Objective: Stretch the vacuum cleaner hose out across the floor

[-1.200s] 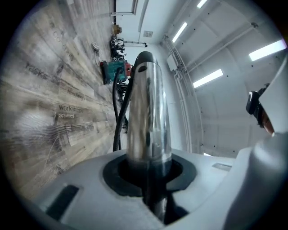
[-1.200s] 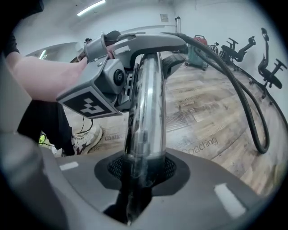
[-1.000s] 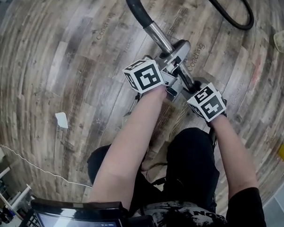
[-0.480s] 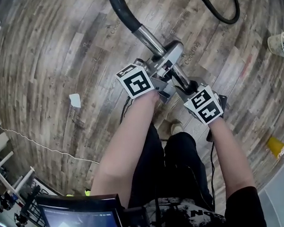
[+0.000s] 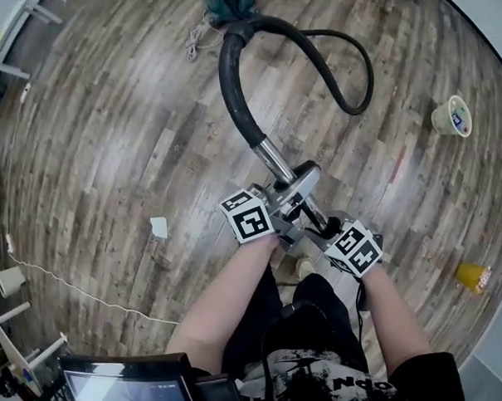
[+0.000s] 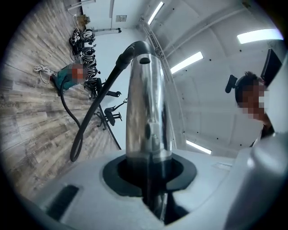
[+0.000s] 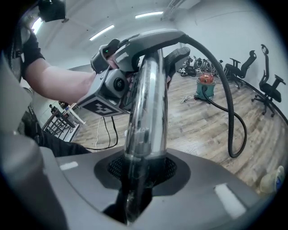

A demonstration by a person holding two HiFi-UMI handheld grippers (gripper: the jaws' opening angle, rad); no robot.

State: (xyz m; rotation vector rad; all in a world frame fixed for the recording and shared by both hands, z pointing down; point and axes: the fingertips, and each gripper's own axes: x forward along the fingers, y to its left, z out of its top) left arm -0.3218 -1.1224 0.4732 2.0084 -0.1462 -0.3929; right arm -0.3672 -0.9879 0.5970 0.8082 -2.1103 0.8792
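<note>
The teal vacuum cleaner (image 5: 230,1) stands at the far end of the wooden floor. Its black hose (image 5: 345,75) loops right, then arcs back to a chrome wand (image 5: 274,165) with a grey handle (image 5: 298,185), held up off the floor. My left gripper (image 5: 278,213) is shut on the wand by the handle, the chrome tube (image 6: 146,121) running between its jaws. My right gripper (image 5: 331,232) is shut on the wand (image 7: 146,117) lower down. Both pairs of jaws have just been opening slightly, with the tube still between them.
A paper cup (image 5: 452,116) and a yellow object (image 5: 473,275) lie on the floor at the right. A white scrap (image 5: 159,227) and a thin white cord (image 5: 80,290) lie at the left. Office chairs (image 7: 265,85) line the far wall.
Both grippers have risen high with the wand in them as the person stood up. The floor now looks farther away, and the vacuum cleaner and the whole hose loop have come into view.
</note>
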